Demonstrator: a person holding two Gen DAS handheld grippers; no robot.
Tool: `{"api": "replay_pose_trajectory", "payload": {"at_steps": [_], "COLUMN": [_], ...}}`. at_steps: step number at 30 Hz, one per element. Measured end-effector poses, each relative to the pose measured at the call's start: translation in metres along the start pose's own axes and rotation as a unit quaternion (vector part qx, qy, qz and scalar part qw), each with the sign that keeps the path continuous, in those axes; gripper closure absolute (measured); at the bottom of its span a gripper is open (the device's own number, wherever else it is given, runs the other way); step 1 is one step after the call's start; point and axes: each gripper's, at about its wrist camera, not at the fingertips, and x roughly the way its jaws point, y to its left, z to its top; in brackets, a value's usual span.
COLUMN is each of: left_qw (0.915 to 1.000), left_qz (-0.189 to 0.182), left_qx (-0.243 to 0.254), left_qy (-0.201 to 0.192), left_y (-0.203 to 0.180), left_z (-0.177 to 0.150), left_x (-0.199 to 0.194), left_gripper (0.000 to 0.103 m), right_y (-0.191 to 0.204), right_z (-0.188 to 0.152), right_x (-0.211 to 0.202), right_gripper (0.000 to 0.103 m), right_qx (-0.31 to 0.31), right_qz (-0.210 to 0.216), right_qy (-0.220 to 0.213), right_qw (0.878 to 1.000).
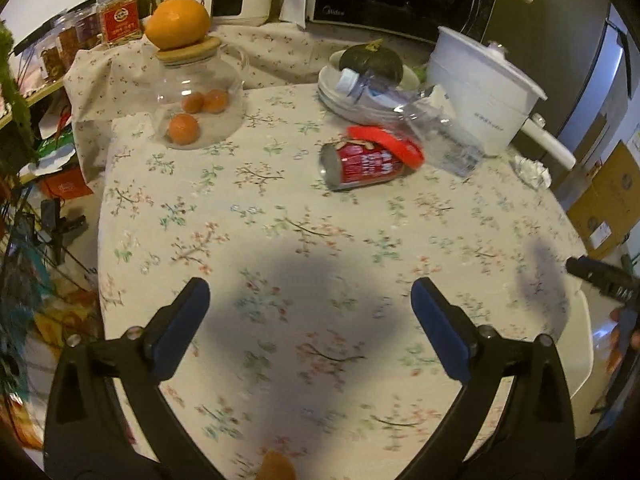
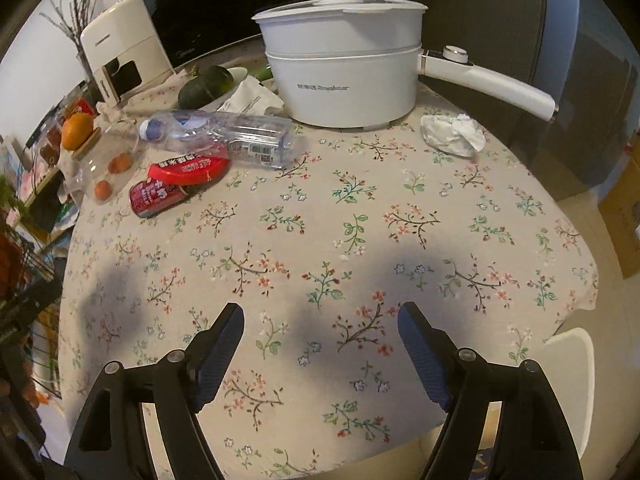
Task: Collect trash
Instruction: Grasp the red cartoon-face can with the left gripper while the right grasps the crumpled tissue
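We hold both grippers over a round table (image 2: 400, 184) under a flowered cloth. Our left gripper (image 1: 310, 292) has its fingers spread wide with nothing but cloth between them; our right gripper (image 2: 320, 316) also stands open and empty, a little less wide.

The trash lies well ahead of both sets of fingers, toward the far side of the table. Seen from the left gripper, a red can (image 1: 362, 166) lies on its side straight ahead and slightly right of the gap, with a red lid (image 1: 386, 145) resting on its top edge. Just beyond, a clear bottle (image 1: 436, 136) lies tilted, its capped end up on a white plate (image 1: 340, 102) that also carries a green squash (image 1: 372, 62). A crumpled tissue (image 1: 532, 170) sits far right of the fingers, near the table edge.

From the right gripper, the can (image 2: 158, 198) and lid (image 2: 188, 168) are far ahead to the left of the left finger, the bottle (image 2: 224, 136) just behind them, and the tissue (image 2: 454, 134) ahead and right of the right finger. A white pot (image 2: 344, 68) stands beyond, between bottle and tissue. At far left a glass jar (image 1: 200, 96) holds small oranges, with a large orange (image 1: 178, 24) on its lid.
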Motion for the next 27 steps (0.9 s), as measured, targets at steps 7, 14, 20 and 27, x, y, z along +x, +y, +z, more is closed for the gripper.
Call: {"api": "replay_pose_trajectory", "payload": {"at_steps": [7,14,20,27], "left_qw": [0.9996,0.9952,0.9917,0.9891], "left_qz": [-0.028,-0.096,-0.126,-0.145], "left_qx": [-0.001,-0.008,-0.018,-0.003], "left_qy": [0.002,0.013,0.018,0.026], "left_y": [0.010,-0.006,-0.018,-0.030], "left_z": [0.044,0.095,0.124,0.131], "left_x": [0.029,0.073,0.105,0.125], "left_gripper": [0.003,0.020,0.037,0.038], "right_y": [-0.034,-0.075,-0.107,-0.134], "right_z": [0.035,0.073,0.103,0.122], "right_x": [0.014,0.038,0.067,0.103], "right_gripper": [0.022,0.022,0.022,0.022], "right_qx": [0.012,0.033,0.051,0.072], "right_qz": [-0.031,-0.054,-0.082,-0.086], "right_qy": [-0.008,-0.045,-0.077,-0.091], "right_qw": [0.999,0.997,0.992,0.989]}}
